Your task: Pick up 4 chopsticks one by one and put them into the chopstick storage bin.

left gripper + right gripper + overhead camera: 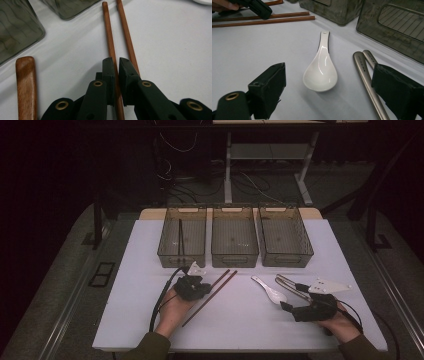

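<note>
Clamping one wooden chopstick point(113, 53), left gripper point(116, 65) sits just in front of left bin point(182, 236); second chopstick point(127, 37) beside; right gripper point(329, 82) jaws apart around white spoon point(321, 72), right of chopsticks

Dim high view w/ dark surroundings; close views brighter, sharp, soft shadows.

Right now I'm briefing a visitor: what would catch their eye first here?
Probably the three smoky bins lined up at the table's far edge. Then the left gripper, its jaws pinched on one brown chopstick, and the glossy white spoon lying between the right gripper's open jaws.
</note>
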Tool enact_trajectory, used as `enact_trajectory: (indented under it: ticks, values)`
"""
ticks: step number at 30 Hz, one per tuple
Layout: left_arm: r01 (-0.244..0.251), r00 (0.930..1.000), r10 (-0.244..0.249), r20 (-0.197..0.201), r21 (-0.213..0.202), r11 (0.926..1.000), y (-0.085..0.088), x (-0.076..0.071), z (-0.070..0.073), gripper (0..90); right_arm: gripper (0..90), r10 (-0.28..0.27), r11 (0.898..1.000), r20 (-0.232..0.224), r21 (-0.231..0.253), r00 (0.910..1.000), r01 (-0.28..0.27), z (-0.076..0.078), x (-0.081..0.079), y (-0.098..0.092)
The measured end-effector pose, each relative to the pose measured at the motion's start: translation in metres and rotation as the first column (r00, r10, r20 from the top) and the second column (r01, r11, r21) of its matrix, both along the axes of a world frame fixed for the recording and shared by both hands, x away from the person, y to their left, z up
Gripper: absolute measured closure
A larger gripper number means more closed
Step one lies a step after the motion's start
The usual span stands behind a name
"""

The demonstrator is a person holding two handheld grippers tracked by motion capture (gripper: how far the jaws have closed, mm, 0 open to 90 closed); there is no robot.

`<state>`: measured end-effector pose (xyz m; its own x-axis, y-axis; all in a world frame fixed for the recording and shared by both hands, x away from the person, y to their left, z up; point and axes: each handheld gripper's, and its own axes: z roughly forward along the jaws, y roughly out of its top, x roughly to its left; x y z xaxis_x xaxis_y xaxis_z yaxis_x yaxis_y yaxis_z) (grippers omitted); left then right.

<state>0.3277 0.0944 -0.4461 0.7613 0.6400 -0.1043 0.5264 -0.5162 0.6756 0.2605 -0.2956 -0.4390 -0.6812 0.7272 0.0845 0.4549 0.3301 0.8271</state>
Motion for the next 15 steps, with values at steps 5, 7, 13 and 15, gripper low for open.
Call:
enact_trajectory:
  ticks: [5, 7, 13, 15]
  values:
    - [-0.001, 1.0, 0.001, -0.009, -0.018, 0.9998, 0.0027, 0.0013, -0.0009, 82.7, 12.2, 0.002, 1.0, 0.001, 0.001, 1.0, -0.002, 0.0004, -0.0005, 0.0]
    - [-0.002, 0.9999, 0.002, -0.017, -0.026, 0.9996, 0.0041, 0.002, -0.0011, 83.0, 12.2, -0.002, 1.0, 0.003, 0.003, 1.0, 0.002, 0.0006, -0.0004, -0.0003]
    - [-0.007, 0.9995, 0.006, -0.03, -0.039, 0.9992, 0.0049, 0.0026, -0.0009, 83.8, 12.2, -0.004, 1.0, 0.004, 0.004, 1.0, 0.004, 0.0005, -0.0001, -0.0011]
    - [-0.009, 0.9993, 0.007, -0.037, -0.041, 0.9991, 0.0053, 0.0026, -0.0004, 83.8, 12.3, -0.004, 1.0, 0.005, 0.004, 1.0, 0.004, 0.0004, 0.0, -0.0014]
